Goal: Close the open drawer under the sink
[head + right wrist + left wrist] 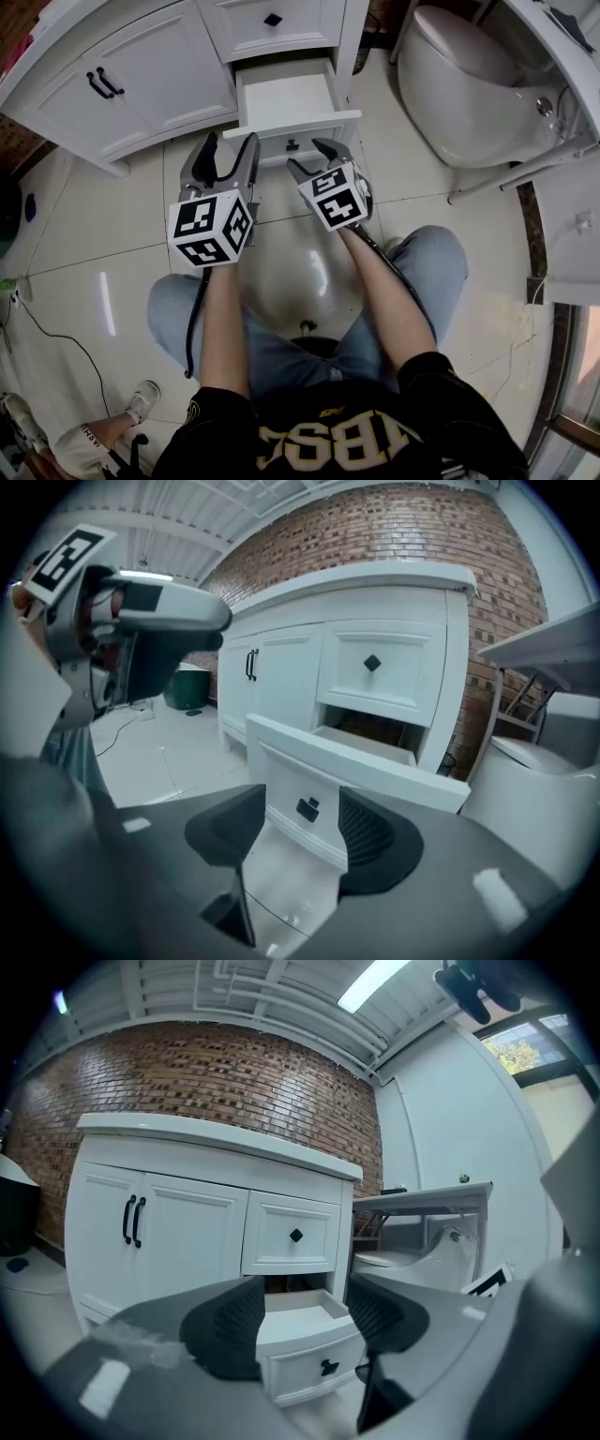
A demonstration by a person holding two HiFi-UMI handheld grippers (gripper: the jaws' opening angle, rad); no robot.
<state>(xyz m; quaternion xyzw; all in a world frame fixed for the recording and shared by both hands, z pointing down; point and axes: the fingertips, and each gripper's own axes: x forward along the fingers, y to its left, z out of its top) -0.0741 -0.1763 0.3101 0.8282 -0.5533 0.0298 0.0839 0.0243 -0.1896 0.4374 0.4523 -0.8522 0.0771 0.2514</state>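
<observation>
The white drawer [289,101] under the sink stands pulled out of the vanity, its front [298,139] carrying a small black knob [292,145]. Both grippers hover just in front of it above the floor tiles. My left gripper [231,150] is open and empty at the drawer's left corner; in its own view the drawer [302,1327] shows between the jaws. My right gripper [309,157] is open right before the drawer front, and the knob [307,808] appears in the gap between its fingers, which do not press on it.
A closed upper drawer [273,19] sits above the open one, and cabinet doors with black handles [103,84] lie to the left. A toilet [478,84] stands to the right. A cable [56,328] runs over the floor at the left.
</observation>
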